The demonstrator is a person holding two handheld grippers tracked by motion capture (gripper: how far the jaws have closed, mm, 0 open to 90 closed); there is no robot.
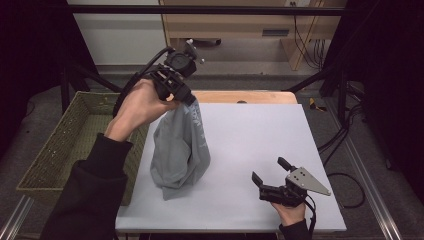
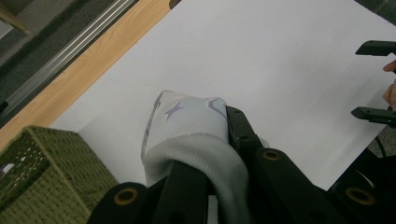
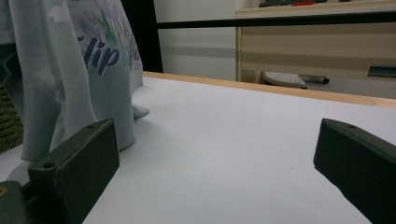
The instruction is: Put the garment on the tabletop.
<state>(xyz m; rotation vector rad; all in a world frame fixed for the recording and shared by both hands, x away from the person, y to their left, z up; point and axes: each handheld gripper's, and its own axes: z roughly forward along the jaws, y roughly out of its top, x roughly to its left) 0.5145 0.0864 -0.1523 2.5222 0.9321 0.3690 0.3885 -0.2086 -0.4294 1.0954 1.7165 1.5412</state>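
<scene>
**Left gripper lifted a grey printed shirt over the mat**

Left gripper (image 1: 191, 101), raised above the table's left side, pinched the top of a pale grey shirt (image 1: 179, 150) between its jaws. A green wicker basket (image 1: 65, 145) sat just left of the white mat (image 1: 260, 135). The shirt hung down in loose folds, its lower end bunched on the mat, and its front bore a blue and purple print with lettering (image 3: 105, 53). Right gripper (image 1: 270, 172) rested low at the mat's near right, jaws spread wide, well apart from the shirt.
</scene>
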